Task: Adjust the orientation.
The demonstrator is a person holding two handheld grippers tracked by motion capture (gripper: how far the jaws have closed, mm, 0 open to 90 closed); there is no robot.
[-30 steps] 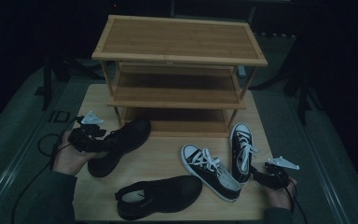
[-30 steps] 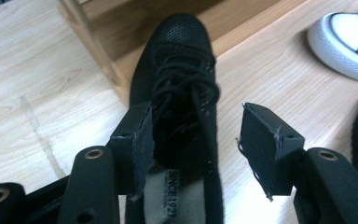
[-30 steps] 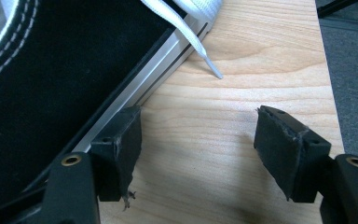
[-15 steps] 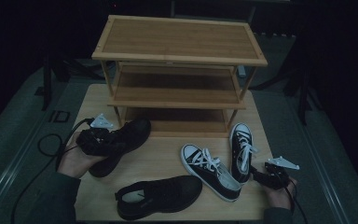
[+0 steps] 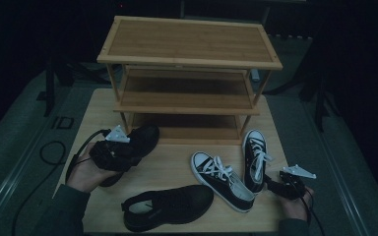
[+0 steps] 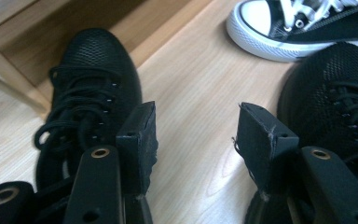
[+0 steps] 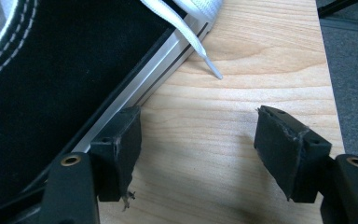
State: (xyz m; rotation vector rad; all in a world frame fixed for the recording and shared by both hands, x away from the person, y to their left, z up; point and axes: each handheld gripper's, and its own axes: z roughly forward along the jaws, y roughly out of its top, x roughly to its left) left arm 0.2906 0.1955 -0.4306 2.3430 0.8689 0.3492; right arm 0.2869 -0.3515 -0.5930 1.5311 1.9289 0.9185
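Left gripper (image 5: 128,152) sits over the heel of the black mesh shoe (image 5: 140,140) just in front of the rack (image 5: 189,54) on my worktop (image 5: 177,162); its jaws have just been closing a little, yet they stand apart with bare wood between them. Right gripper (image 7: 198,154) rests open beside the upright black-and-white sneaker (image 5: 254,157), holding nothing. Second mesh shoe (image 5: 170,206) lies nearer me.
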